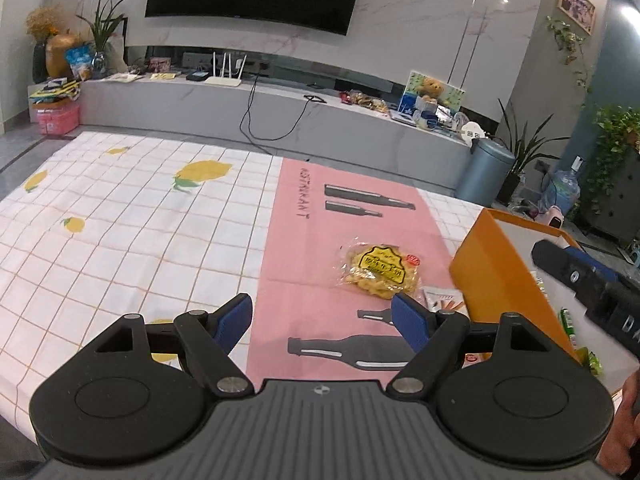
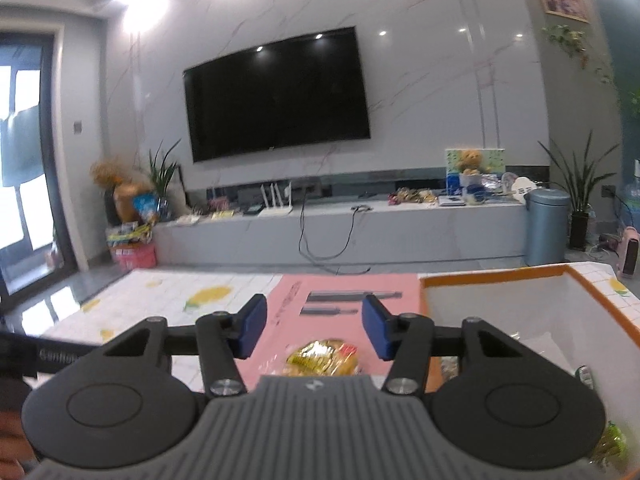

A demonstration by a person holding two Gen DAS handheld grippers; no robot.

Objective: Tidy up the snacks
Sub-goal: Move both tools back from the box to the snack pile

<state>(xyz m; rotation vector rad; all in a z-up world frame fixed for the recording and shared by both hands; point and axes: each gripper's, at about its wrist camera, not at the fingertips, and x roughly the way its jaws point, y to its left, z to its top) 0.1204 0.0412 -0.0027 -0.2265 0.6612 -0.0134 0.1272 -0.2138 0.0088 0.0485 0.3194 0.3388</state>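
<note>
A clear pack of yellow biscuits (image 1: 378,270) lies on the pink mat (image 1: 312,216), just ahead and right of my left gripper (image 1: 320,312), which is open and empty. A small white packet (image 1: 442,298) lies between that pack and the orange box (image 1: 492,276). The box is white inside and holds green-wrapped snacks (image 1: 568,320). My right gripper (image 2: 314,316) is open. The biscuit pack (image 2: 322,358) lies on the mat below its jaws, and the pads do not touch it. The box wall (image 2: 500,304) stands to its right. In the left wrist view the right gripper's body (image 1: 580,272) hangs over the box.
A white checked tablecloth with lemons (image 1: 120,220) covers the table left of the mat. Beyond the far table edge are a grey TV console (image 1: 280,104), a black TV (image 2: 276,92), a blue-grey bin (image 1: 484,170) and potted plants. A hand (image 1: 628,420) shows at the lower right.
</note>
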